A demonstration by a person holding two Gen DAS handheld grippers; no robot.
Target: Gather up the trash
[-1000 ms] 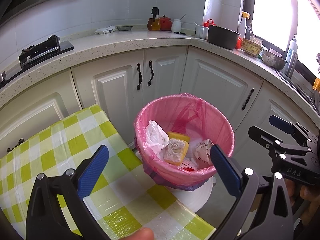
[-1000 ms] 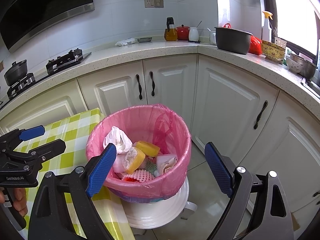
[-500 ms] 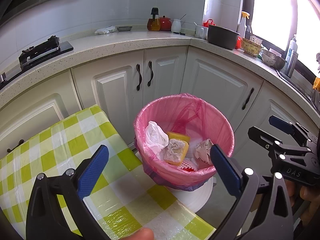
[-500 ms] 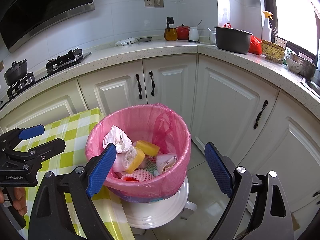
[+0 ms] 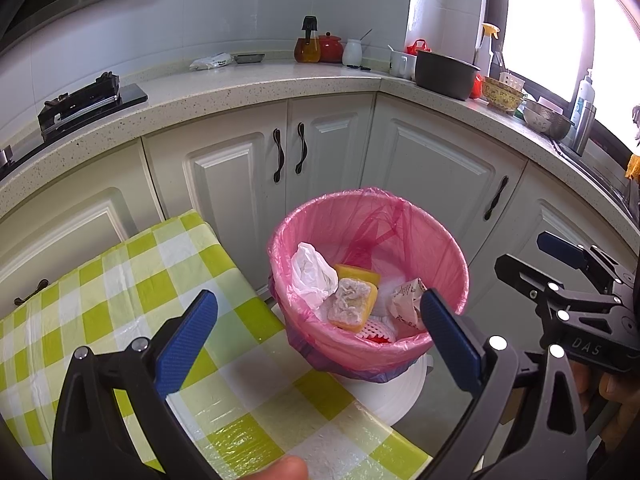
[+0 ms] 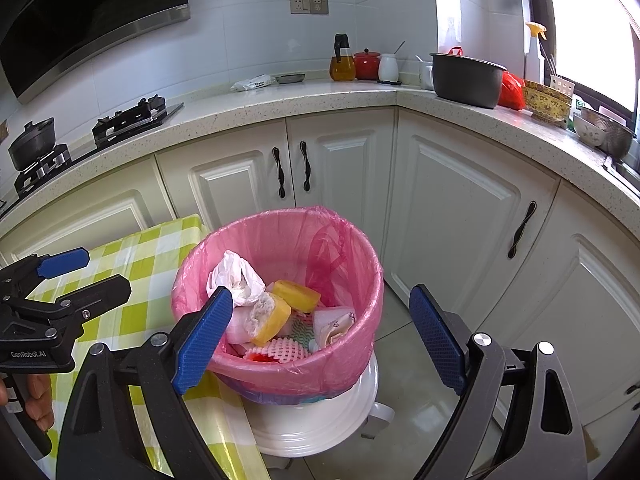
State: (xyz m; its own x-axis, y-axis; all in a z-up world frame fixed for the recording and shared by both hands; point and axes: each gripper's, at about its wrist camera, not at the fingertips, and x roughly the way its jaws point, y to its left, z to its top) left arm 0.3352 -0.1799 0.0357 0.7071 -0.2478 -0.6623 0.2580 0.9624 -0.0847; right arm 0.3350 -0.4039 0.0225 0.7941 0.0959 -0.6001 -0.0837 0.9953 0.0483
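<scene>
The left gripper (image 5: 318, 330) has its blue-padded fingers (image 5: 188, 336) spread wide with nothing between them; it hangs above the near edge of the table with the green-and-white checked cloth (image 5: 120, 296) and touches nothing. In the right wrist view the same tool appears at the far left, held by a hand (image 6: 38, 396) over the cloth, its jaws parted and empty. To its right, just off the table's edge, stands the bin with the pink liner (image 5: 400, 224), resting on a white base (image 6: 320, 420) on the tiled floor in front of the white cabinet doors (image 5: 432, 168). The liner is folded over the rim, with a purple layer showing beneath it. Inside lies the collected trash: a crumpled white bag (image 5: 312, 274) at the left, two yellow sponges (image 5: 354, 306) in the middle, one showing a pale, worn scouring face, a crumpled printed wrapper (image 5: 406, 300) at the right, and a piece of white foam netting (image 6: 284, 350) with something red below it. The right gripper (image 6: 320, 332) is likewise wide open and empty, its fingers (image 6: 436, 340) framing the bin from above without touching it. In the left wrist view it shows at the far right, level with the bin's rim and apart from it.
</scene>
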